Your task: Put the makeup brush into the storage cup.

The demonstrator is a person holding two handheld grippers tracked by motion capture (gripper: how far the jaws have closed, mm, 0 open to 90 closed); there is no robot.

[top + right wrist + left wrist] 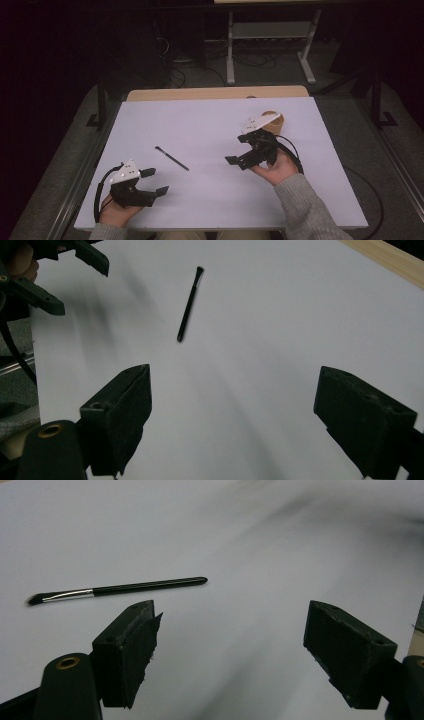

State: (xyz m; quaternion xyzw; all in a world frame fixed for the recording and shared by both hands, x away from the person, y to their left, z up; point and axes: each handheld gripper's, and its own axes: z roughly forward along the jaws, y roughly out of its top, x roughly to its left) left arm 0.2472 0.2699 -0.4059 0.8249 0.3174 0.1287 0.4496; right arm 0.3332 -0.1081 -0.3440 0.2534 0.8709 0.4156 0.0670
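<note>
High view | left claw (154,181) wide open, empty | right claw (239,150) wide open, empty | brush (171,158) untouched

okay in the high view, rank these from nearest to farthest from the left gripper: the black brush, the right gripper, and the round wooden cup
1. The black brush, lying up and to the right of the left gripper on the white table.
2. The right gripper, across the table past the brush.
3. The round wooden cup, behind the right gripper near the far right.

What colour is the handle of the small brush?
Black, with a silver ferrule; the brush shows best in the left gripper view.
</note>
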